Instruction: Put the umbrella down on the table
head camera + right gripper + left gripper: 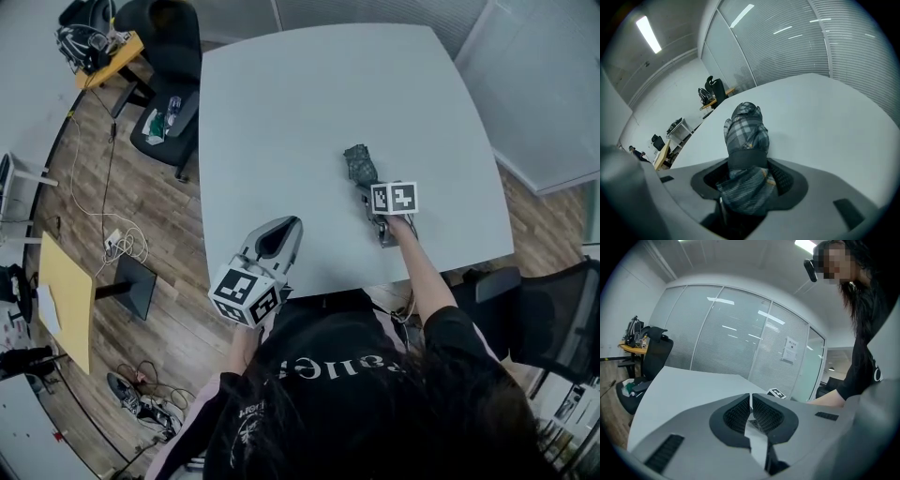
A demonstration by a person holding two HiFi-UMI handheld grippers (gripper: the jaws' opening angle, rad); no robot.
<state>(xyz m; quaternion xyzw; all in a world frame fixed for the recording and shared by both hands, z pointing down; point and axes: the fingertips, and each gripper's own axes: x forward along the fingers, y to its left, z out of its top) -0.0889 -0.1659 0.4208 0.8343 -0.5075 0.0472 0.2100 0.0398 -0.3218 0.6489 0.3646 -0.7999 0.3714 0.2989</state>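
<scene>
Folded plaid umbrella (745, 136), strap band round its middle, sits clamped in our right gripper (747, 176). The jaws stand wide but press on the bundled cloth from both sides, so this is a grip.

From the head view the umbrella (360, 164) is over the table (309, 103), on its right half and nearer our edge than the far one. Its free end points away from us and tilts down toward the tabletop. We cannot tell whether that end touches the surface yet.

We judge the hold at the near end is meant to let the far end land first.

Right gripper (370, 192) is over the table just inside the near edge. Left gripper (286, 225) hangs at that edge, well left of the umbrella. Its jaws (751, 401) are pressed together with nothing between them, and it looks idle, kept clear of the set-down spot.

Release not yet made.
</scene>
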